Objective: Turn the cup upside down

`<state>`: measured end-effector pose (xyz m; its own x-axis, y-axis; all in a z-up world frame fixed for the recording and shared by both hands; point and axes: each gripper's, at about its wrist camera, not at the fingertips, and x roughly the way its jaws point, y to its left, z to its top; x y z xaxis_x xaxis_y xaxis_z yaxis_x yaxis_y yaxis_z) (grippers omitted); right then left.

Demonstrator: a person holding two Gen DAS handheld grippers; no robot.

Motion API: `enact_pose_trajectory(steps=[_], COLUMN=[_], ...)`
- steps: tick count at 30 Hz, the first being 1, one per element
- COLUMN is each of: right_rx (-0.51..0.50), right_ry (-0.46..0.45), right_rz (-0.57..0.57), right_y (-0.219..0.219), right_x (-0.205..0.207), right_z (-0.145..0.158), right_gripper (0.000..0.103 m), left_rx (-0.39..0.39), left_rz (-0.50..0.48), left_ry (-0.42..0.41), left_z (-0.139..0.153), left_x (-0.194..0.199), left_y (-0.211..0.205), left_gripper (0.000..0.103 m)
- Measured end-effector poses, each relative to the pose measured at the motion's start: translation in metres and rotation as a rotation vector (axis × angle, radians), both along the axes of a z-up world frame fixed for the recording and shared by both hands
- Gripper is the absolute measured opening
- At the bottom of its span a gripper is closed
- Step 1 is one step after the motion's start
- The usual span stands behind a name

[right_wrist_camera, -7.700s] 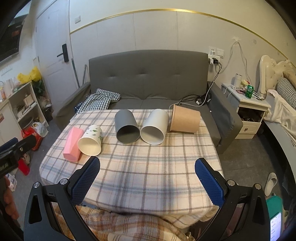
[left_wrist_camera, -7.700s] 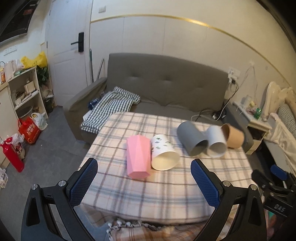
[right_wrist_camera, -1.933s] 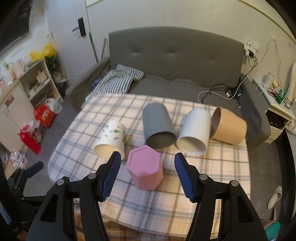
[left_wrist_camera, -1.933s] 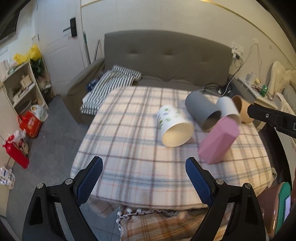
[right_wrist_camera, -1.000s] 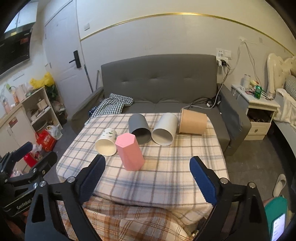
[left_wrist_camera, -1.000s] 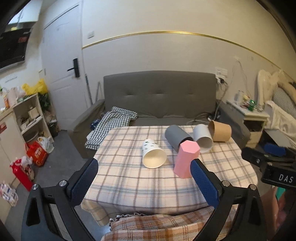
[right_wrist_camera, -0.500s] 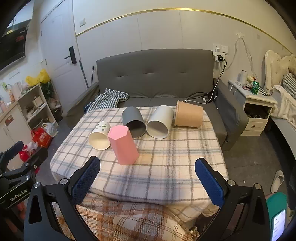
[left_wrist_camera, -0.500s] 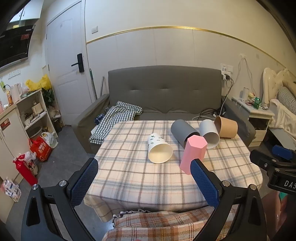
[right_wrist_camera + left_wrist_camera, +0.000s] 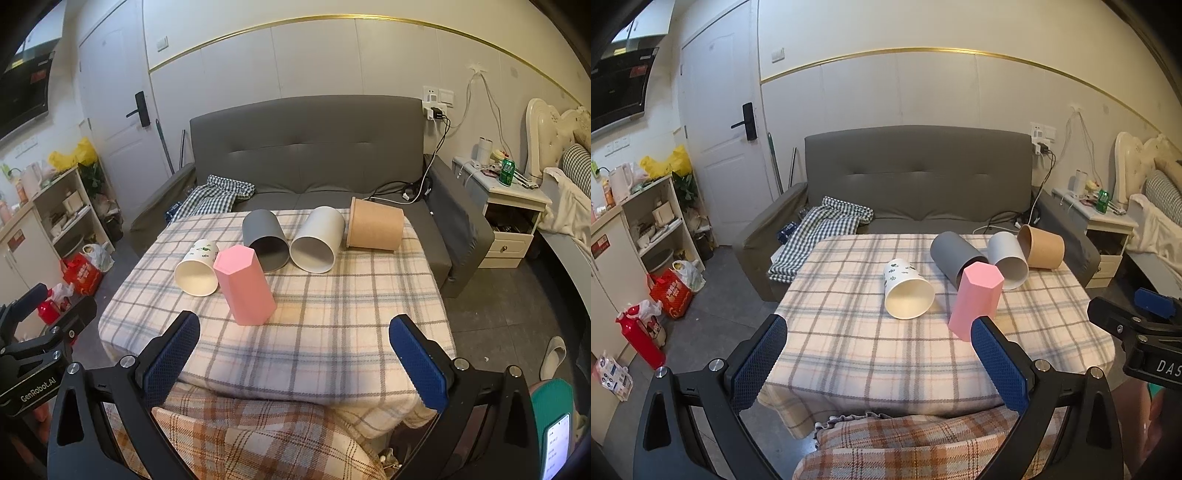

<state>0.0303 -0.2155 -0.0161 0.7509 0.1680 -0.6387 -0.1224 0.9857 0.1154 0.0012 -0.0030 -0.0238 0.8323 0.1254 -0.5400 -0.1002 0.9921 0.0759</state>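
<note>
A pink hexagonal cup [image 9: 977, 299] [image 9: 245, 288] stands upside down on the plaid-covered table [image 9: 849, 343] [image 9: 332, 332], closed base up. Behind it lie on their sides a white patterned cup [image 9: 907, 293] [image 9: 197, 271], a dark grey cup [image 9: 951, 256] [image 9: 266, 238], a light grey cup [image 9: 1008, 258] [image 9: 317, 240] and a tan cup [image 9: 1041, 247] [image 9: 375, 229]. My left gripper [image 9: 879, 363] is open and empty, in front of the table's near edge. My right gripper [image 9: 295, 365] is open and empty, also back from the table.
A grey sofa [image 9: 916, 184] with a checked cloth [image 9: 820, 236] stands behind the table. Shelves [image 9: 653, 229] and red bags [image 9: 670, 293] are at the left. A nightstand [image 9: 506, 221] and a bed are at the right. A plaid blanket [image 9: 258, 443] lies below the grippers.
The pink cup went from lying on its side at the left to standing upside down nearer the middle. Both grippers pulled back from the table and stand open.
</note>
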Motion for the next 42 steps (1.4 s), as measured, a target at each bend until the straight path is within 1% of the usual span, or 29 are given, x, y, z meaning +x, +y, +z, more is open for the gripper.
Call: enact_pose_trajectory(steps=[42], right_rx=[-0.006], right_ry=[0.009], right_rz=[0.0], right_y=[0.0027], right_x=[-0.0015], right_z=[-0.004], right_gripper=[0.103], left_rx=[-0.01], left_rz=[-0.008], left_ry=[0.014], left_z=[-0.001], left_x=[-0.0008], left_y=[0.0007], left_gripper=[0.103])
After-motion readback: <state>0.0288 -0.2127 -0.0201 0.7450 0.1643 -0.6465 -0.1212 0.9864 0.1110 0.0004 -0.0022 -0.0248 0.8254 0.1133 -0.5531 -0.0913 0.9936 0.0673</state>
